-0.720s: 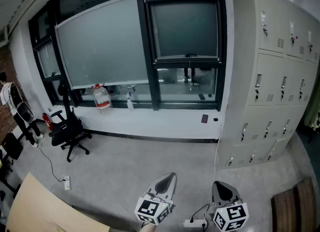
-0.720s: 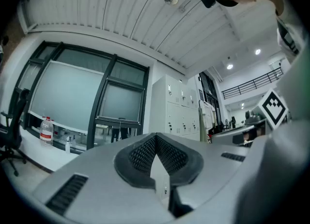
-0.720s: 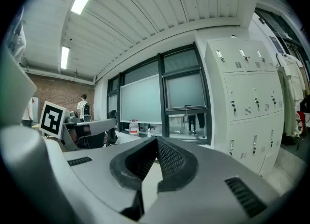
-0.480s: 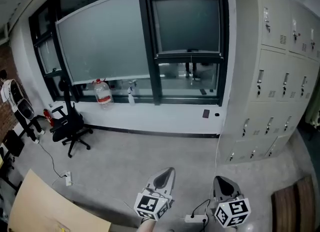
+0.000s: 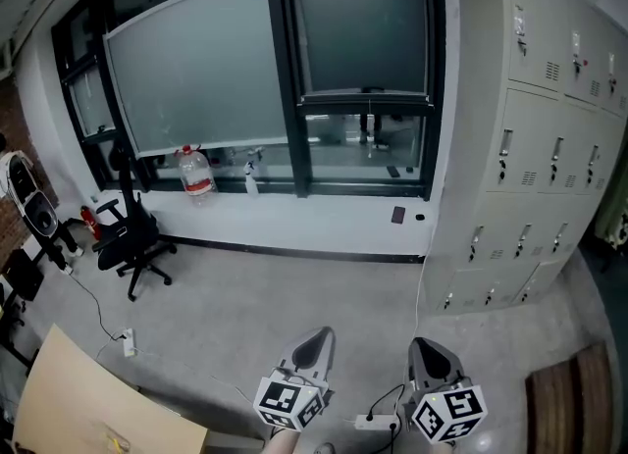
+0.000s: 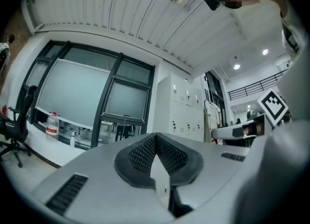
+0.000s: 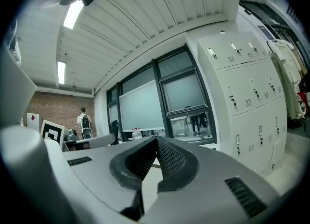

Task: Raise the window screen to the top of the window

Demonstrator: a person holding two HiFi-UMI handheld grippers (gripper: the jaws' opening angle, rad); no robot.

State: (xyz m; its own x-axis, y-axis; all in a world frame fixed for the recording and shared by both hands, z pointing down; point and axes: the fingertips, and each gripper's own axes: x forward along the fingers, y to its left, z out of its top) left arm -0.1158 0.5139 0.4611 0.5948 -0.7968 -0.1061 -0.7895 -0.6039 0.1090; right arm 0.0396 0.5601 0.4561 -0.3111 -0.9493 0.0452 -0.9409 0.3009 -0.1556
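Nothing is done yet: the grey roll-down window screen (image 5: 363, 38) hangs lowered in the far black frame, well apart from your left gripper (image 5: 316, 344) and right gripper (image 5: 427, 354), both closed and empty.

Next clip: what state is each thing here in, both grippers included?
window screen: drawn partway down, not at the top.
left gripper: jaws shut, empty.
right gripper: jaws shut, empty.
locker doors: closed.
water bottle: upright on the sill.
office chair: upright, unoccupied.
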